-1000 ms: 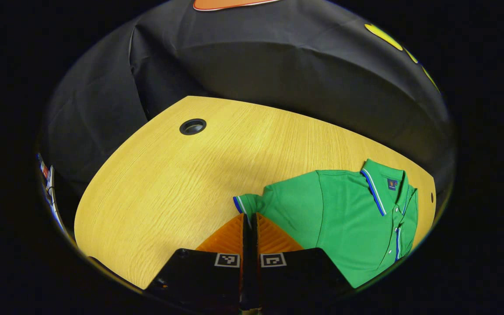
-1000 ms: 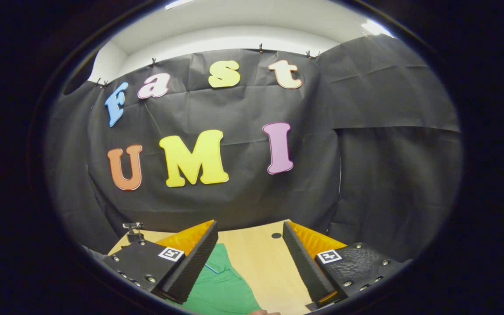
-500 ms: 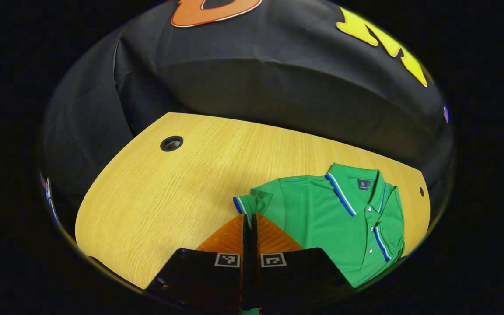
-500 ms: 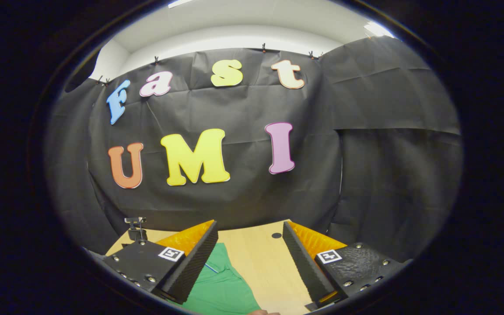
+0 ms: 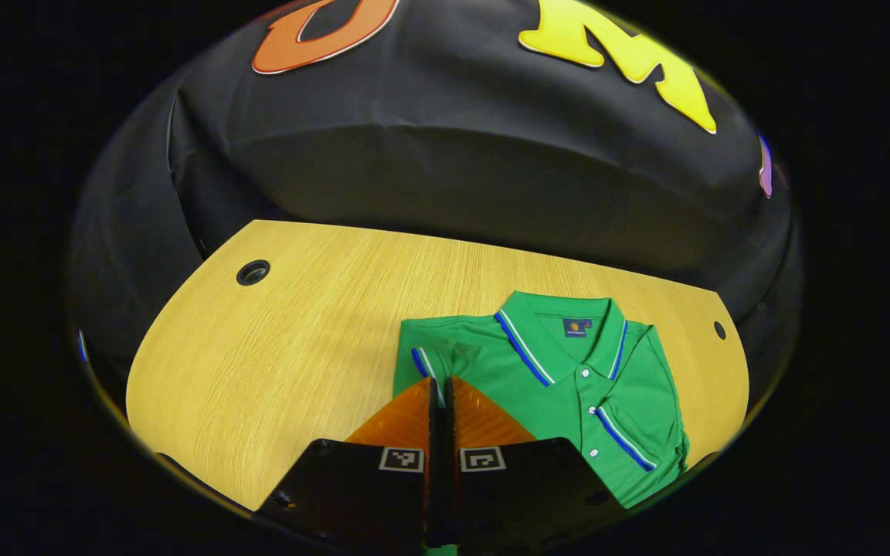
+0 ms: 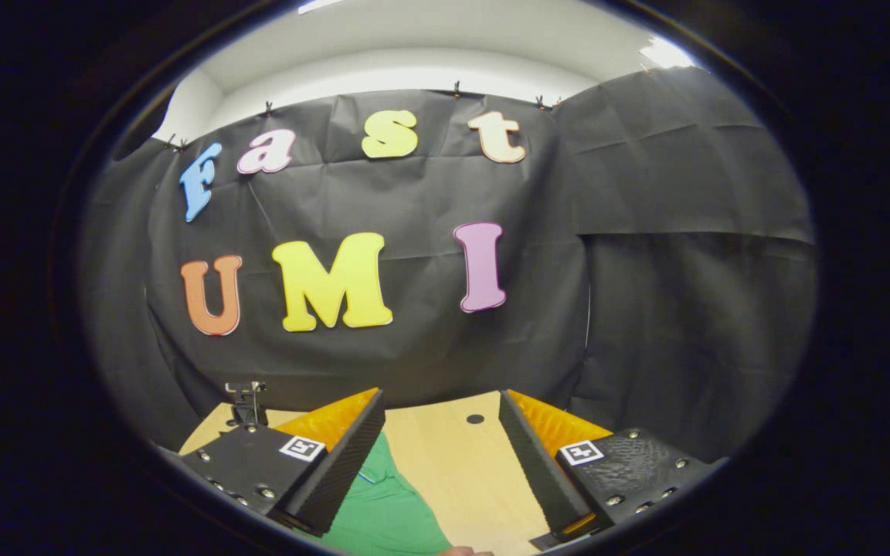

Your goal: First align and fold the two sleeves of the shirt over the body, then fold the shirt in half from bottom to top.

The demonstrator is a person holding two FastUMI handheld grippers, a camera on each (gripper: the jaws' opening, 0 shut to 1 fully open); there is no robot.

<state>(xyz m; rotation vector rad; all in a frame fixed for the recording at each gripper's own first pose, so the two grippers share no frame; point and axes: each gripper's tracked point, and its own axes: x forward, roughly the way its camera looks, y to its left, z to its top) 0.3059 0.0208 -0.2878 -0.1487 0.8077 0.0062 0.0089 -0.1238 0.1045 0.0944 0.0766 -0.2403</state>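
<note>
Pinching the sleeve (image 5: pixel 428 360), left gripper (image 5: pixel 439 384) is closed on the cuff at 12 o'clock, laid over the shirt (image 5: pixel 568 386) body. Right gripper (image 6: pixel 441 432) gapes wide, holds nothing; shirt at its 7. Fabric looks soft, light, prob slides easily; grab hems/corners. Surface (image 5: pixel 290 340) wood w/ grommet holes; black cloth wall behind.
</note>
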